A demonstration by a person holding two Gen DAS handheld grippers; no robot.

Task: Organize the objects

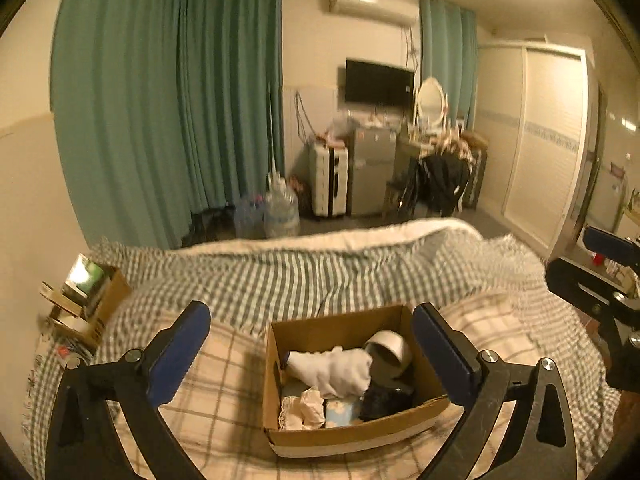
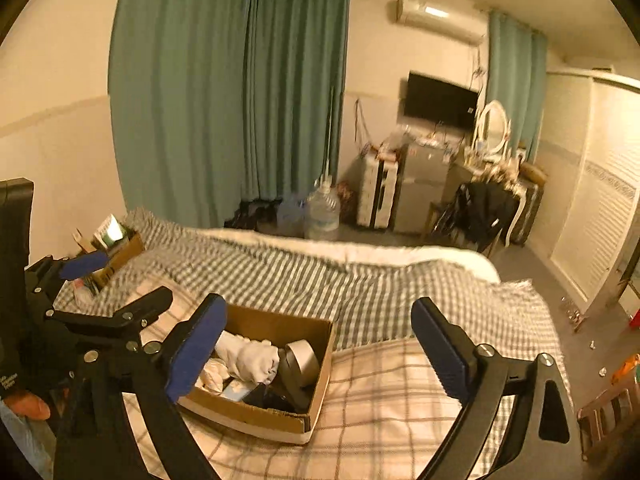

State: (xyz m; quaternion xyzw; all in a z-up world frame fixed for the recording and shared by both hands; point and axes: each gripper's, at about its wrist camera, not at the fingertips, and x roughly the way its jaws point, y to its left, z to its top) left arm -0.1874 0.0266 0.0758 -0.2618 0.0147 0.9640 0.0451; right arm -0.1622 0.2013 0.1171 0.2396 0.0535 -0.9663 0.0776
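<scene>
On the plaid bedspread point(image 1: 224, 392) sits an open corrugated cardboard box point(image 1: 352, 436) holding a crumpled white cloth point(image 1: 336, 368), a smooth round grey-and-white device point(image 1: 390, 350) and lacy fabric. Left gripper point(image 1: 312, 356) and right gripper point(image 2: 320, 352) both hang spread and empty, blue ribbed pads point(image 1: 180, 356) bare. No writing is legible.

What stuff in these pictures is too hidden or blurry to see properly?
- Bottom of the cardboard box, left wrist view: the white cloth covers what lies under it.
- Near corner of the box, right wrist view: the right tongs block it with a blue finger.
- Small box by the wall, both views: contents too small and glary.
- Dresser top, both views: clutter too small and blurred.
</scene>
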